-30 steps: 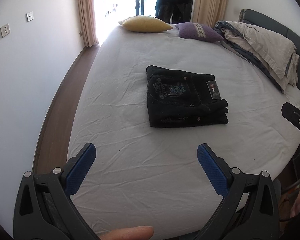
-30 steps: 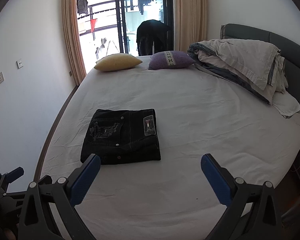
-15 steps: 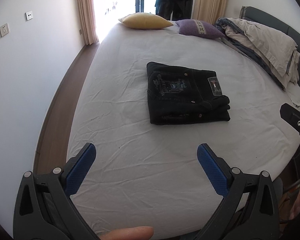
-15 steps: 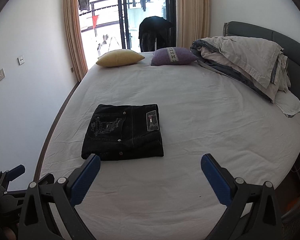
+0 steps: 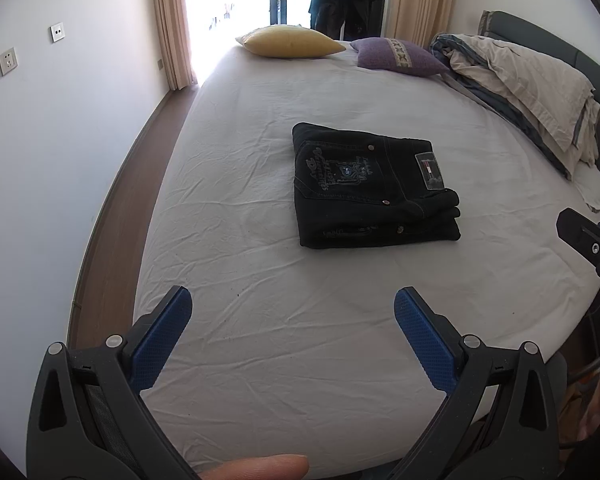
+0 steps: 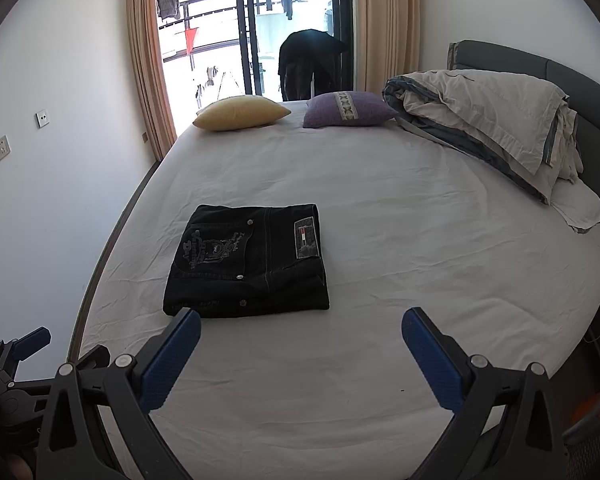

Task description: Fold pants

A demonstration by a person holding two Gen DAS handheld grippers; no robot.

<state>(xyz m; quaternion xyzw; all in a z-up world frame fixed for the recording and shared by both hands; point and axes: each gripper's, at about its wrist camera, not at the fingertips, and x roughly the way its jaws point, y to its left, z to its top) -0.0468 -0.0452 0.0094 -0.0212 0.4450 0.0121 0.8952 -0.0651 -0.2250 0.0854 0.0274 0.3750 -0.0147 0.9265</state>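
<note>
Both cameras have tipped a little since a second ago, so the pants sit lower in each view, but the pants themselves have not moved.

From the left wrist view, the left tongs (image 5: 292,306) are wide apart and hold nothing. They hang over the near part of the bed (image 5: 260,360). One pair of black pants (image 5: 370,188) lies in the middle of the bed, well apart from the tongs. It is folded into a neat flat stack with a pocket and a label on top. I think the folding is done and nothing is left but to pull away. I count one yellow pillow (image 5: 290,42), one purple pillow (image 5: 398,56) and one rolled-up blanket (image 5: 520,80).

From the right wrist view, the right tongs (image 6: 300,330) are also wide apart and empty. Their left tip looks close to the near edge of the pants (image 6: 248,260), but I cannot tell if it touches. Again there is one pair of pants, two pillows and one blanket.
</note>
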